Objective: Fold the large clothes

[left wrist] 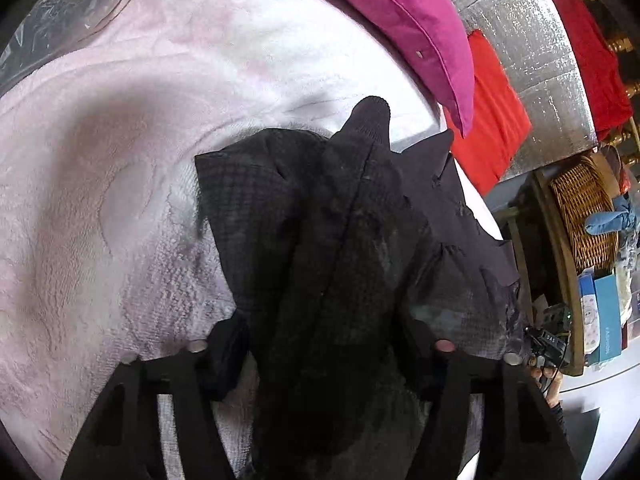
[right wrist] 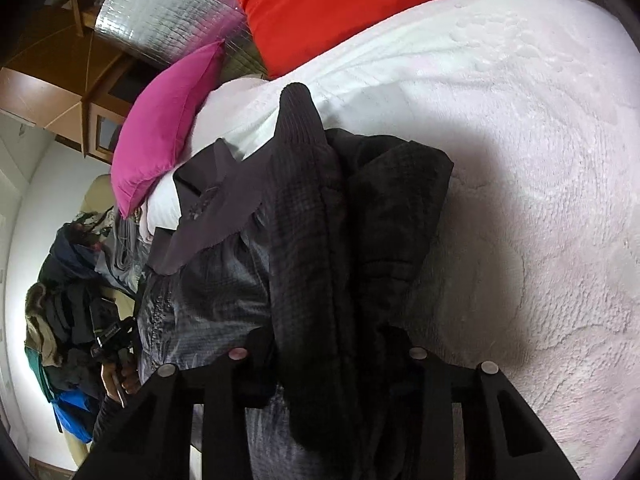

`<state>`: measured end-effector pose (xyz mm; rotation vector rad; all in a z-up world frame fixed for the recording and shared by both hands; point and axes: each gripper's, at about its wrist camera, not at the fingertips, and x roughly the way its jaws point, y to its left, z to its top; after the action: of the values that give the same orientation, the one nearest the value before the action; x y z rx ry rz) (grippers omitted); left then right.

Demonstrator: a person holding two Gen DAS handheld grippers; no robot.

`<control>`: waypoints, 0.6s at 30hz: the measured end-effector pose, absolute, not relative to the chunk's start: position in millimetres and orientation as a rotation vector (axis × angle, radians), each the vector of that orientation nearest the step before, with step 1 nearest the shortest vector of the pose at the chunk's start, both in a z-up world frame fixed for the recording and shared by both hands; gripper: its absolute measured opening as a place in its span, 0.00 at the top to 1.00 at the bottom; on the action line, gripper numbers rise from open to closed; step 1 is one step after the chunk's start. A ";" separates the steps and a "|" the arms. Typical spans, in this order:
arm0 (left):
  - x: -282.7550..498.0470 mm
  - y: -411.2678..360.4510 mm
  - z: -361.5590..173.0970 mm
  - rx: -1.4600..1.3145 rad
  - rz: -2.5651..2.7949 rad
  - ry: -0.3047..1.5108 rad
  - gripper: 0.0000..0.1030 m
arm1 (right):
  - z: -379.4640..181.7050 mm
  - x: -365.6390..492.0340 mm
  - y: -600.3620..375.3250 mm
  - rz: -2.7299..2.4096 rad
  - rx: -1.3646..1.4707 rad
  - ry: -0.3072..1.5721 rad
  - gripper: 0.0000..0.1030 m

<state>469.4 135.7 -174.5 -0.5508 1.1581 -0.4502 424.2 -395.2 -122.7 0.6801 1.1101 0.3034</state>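
Observation:
A black jacket [left wrist: 340, 240] with a grid-quilted lining lies bunched on a pale pink bedspread [left wrist: 120, 160]. A ribbed cuff [left wrist: 370, 116] sticks up at its far end. My left gripper [left wrist: 326, 344] has a thick fold of the jacket filling the gap between its fingers, and the pads press on it. In the right wrist view the same jacket [right wrist: 320, 240] runs away from me over the bedspread [right wrist: 520, 160]. My right gripper [right wrist: 328, 350] is shut on another thick fold, with the ribbed cuff [right wrist: 298, 108] beyond.
A magenta pillow [left wrist: 400, 20] and a red pillow [left wrist: 496, 112] lean on a silver foil panel [left wrist: 532, 60] at the bed's head. A wicker basket [left wrist: 580, 216] stands beside the bed. On the other side lies a heap of clothes [right wrist: 68, 300]. A hand [right wrist: 120, 380] shows at the bed's edge.

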 end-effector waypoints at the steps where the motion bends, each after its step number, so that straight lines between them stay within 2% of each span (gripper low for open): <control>1: 470.0 133.1 -174.4 -0.549 -0.457 1.157 0.25 | -124.6 424.3 -397.9 0.308 0.701 1.111 0.53; 2: 470.1 131.0 -173.6 -0.541 -0.461 1.155 0.22 | -126.5 423.8 -399.1 0.312 0.713 1.111 0.52; 4: 470.6 127.1 -173.5 -0.519 -0.449 1.154 0.23 | -128.4 423.4 -398.8 0.311 0.709 1.111 0.52; 6: 470.1 124.6 -172.9 -0.481 -0.435 1.150 0.40 | -124.7 422.9 -392.7 0.304 0.658 1.108 0.59; 8: 469.5 125.7 -170.6 -0.474 -0.439 1.140 0.61 | -115.4 423.3 -386.0 0.285 0.604 1.111 0.77; 10: 467.1 126.4 -162.3 -0.482 -0.451 1.120 0.77 | -96.4 423.1 -372.9 0.258 0.506 1.108 0.82; 13: 460.8 113.5 -141.0 -0.383 -0.427 1.085 0.82 | -68.3 418.4 -361.7 0.248 0.419 1.092 0.84; 18: 442.8 106.1 -96.6 -0.333 -0.427 1.006 0.85 | -10.0 401.8 -348.6 0.264 0.336 1.029 0.86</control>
<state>442.8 106.1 -96.6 -0.3328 1.0058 -0.4270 401.8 -348.6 -10.0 0.3362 1.0285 0.2636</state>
